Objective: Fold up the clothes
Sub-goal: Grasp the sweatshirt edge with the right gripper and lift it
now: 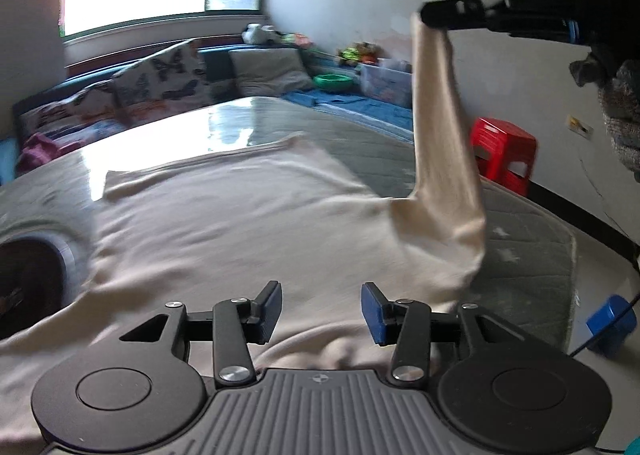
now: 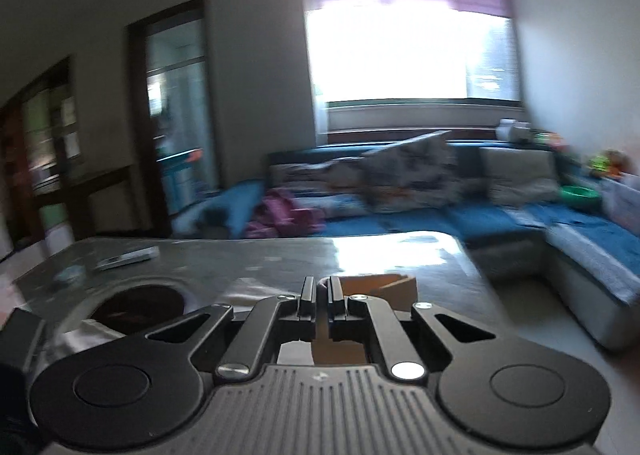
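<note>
The cream garment [image 1: 224,215] lies spread on the table [image 1: 360,143], filling the frame centre. The left gripper [image 1: 321,311], lower centre, is wide open and empty above it. The right gripper [image 1: 426,15], upper right, is clamped on the garment's sleeve [image 1: 440,127], which hangs lifted.

The shirt [image 1: 248,215] is soft, matt cream cloth, smooth with light creases. Under it the surface [image 1: 224,123] is glossy and mirrors the window light. The left tongs [image 1: 321,311] are matt black plastic with bright metal rivets and blue rubbery pads [image 1: 370,313]; the right tongs [image 2: 321,289] look the same black plastic. The red stool [image 1: 502,153] is shiny plastic.
</note>
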`<state>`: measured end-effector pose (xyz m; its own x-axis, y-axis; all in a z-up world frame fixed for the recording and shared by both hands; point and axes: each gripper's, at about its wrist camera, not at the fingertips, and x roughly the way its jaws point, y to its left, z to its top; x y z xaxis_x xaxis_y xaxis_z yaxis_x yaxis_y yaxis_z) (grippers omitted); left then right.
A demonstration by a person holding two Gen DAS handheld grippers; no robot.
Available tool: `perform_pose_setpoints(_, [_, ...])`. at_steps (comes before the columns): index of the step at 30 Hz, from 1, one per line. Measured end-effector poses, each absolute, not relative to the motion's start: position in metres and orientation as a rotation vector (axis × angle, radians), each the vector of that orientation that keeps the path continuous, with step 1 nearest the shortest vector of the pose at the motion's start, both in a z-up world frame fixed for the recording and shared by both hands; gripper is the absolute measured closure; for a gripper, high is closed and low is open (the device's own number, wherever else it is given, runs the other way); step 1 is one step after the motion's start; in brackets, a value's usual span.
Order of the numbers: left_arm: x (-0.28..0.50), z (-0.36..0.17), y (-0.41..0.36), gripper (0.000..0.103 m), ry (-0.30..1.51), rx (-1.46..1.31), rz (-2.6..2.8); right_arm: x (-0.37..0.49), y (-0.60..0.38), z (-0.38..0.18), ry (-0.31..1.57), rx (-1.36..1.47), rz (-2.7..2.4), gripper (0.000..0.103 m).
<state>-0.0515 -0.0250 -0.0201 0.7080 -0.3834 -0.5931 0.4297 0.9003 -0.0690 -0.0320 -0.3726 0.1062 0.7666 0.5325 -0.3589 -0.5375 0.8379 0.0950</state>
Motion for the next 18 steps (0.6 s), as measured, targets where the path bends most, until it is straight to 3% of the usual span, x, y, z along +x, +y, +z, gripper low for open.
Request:
perform_pose_setpoints(8, [-0.064, -0.022, 0.018, 0.055, 0.651, -0.01, -0.34, -0.03, -0.265, 0.069, 0.503, -0.118, 0.803, 0.098])
perform_pose_setpoints(14, [-0.07, -0.024, 0.029, 0.055, 0.657, -0.025, -0.31, -0.05, -0.246, 0.043, 0.586, -0.167, 0.861, 0.09])
perform_pose_setpoints(18, [-0.069, -0.02, 0.032, 0.055, 0.649, -0.032, -0.303, -0.056, -0.267, 0.034, 0.611, -0.217, 0.832, 0.077])
